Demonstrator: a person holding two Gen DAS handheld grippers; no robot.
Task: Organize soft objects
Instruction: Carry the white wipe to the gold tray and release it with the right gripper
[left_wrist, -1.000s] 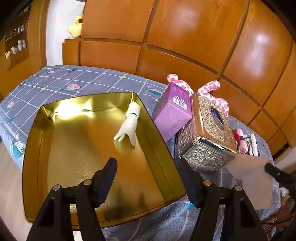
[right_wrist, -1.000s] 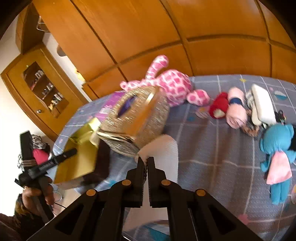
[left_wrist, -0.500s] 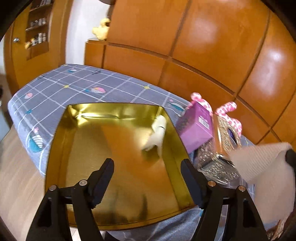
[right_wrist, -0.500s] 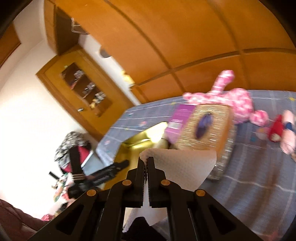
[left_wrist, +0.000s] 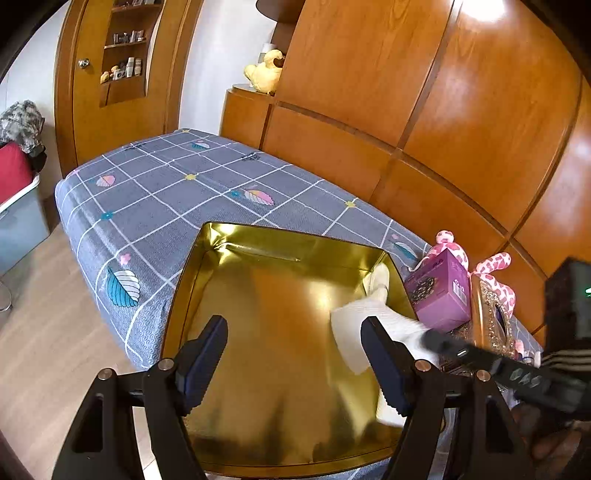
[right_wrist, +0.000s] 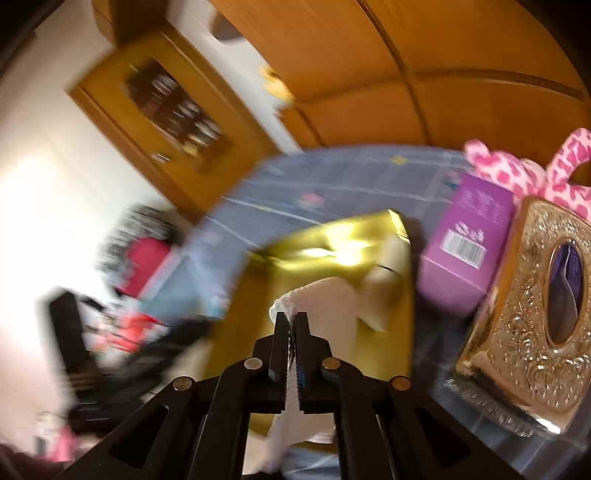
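A gold tray (left_wrist: 221, 236) lies on the grey checked bed cover (left_wrist: 166, 192). A small white toy hand (left_wrist: 380, 284) lies in its far right corner. My right gripper (right_wrist: 291, 321) is shut on a white tissue (right_wrist: 325, 302) and holds it over the tray's right side; the tissue (left_wrist: 354, 332) and that gripper (left_wrist: 436, 339) also show in the left wrist view. My left gripper (left_wrist: 295, 354) is open and empty above the tray's near part. The right wrist view is blurred.
A purple box (left_wrist: 439, 291), an ornate metal tissue box (right_wrist: 535, 317) and a pink spotted plush (right_wrist: 517, 170) stand right of the tray. Wooden wall panels (left_wrist: 424, 110) rise behind the bed. A cabinet (left_wrist: 122, 62) and floor (left_wrist: 44, 332) lie to the left.
My right gripper has swung left with the tissue, from beside the tissue box to over the gold tray. My left gripper has drawn back and turned left.
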